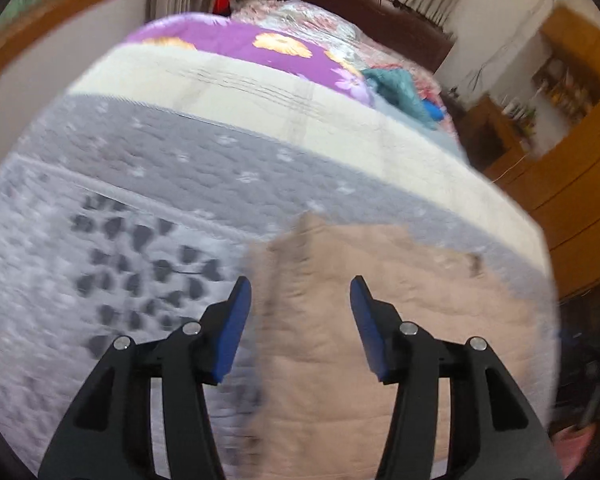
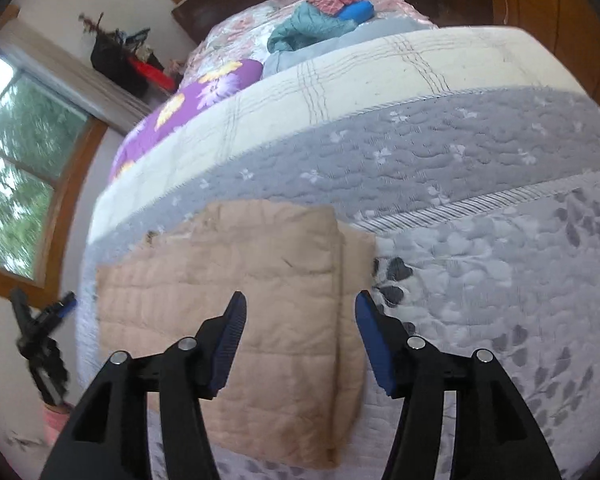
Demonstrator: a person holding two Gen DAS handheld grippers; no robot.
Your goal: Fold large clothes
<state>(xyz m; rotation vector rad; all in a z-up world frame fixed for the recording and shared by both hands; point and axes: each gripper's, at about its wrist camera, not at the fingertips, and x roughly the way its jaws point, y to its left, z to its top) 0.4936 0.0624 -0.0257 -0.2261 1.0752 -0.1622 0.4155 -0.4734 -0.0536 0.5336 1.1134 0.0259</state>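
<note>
The beige quilted garment [image 2: 228, 300] lies folded into a flat rectangle on the grey floral bedspread [image 2: 480, 280], and all positions below are given relative to it. A narrower folded layer projects along the garment's right edge in the right wrist view. The right gripper [image 2: 300, 320] hangs above the garment's near right portion with its jaws parted; no fabric lies between the blue pads [image 2: 230, 340], and nothing is gripped. The left gripper [image 1: 300, 312] hangs above the garment's left edge as its own camera shows it, also with jaws apart and holding nothing; this view is blurred. Beyond the garment's far edge runs a darker grey quilted band [image 2: 440, 152], then a cream blanket [image 2: 340, 80] with stitched lines. Farther beyond the garment lie a purple flowered cover [image 1: 236, 44], a teal bundle [image 2: 308, 30] and a blue item [image 2: 358, 11], all well apart from it. A window [image 2: 16, 168] stands left of the garment in the right wrist view; wooden cabinets [image 1: 572, 168] stand to its right in the left wrist view. Nothing rests on the garment's upper surface.
</note>
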